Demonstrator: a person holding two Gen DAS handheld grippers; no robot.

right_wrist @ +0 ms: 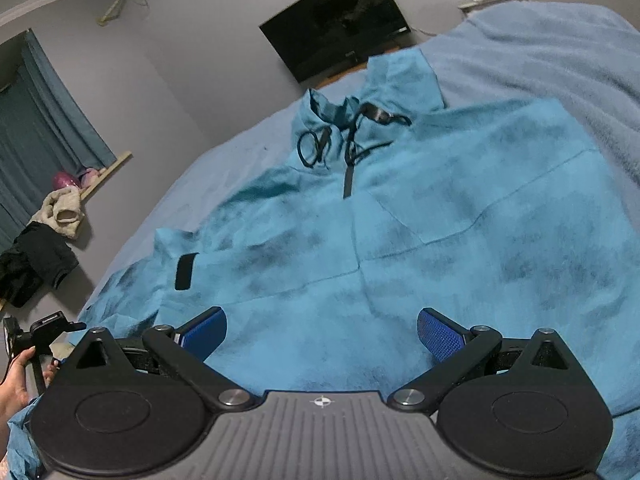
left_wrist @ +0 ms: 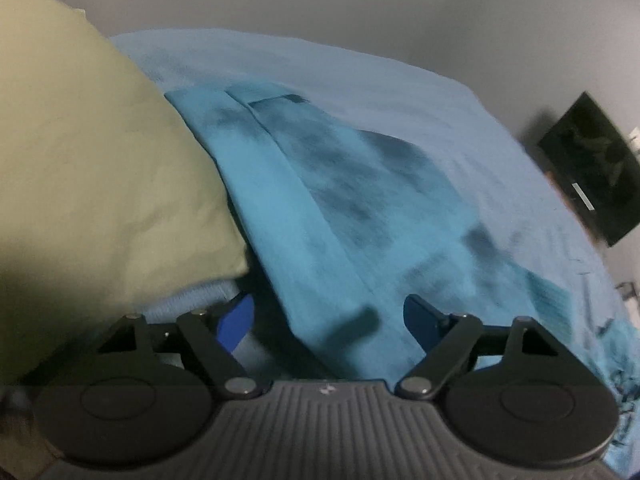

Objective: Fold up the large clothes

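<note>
Lying flat on the bed [right_wrist: 560, 52], collar at 12 o'clock, the big blue top [right_wrist: 440, 240] has one sleeve folded in, most folding is left, and both left gripper [left_wrist: 328, 320] and right gripper [right_wrist: 322, 332] fingers are spread, holding nothing.

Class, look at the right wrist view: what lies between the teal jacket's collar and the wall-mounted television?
Only a bare strip of the light blue bedspread separates the teal jacket collar from the television, as the right wrist view shows.
</note>
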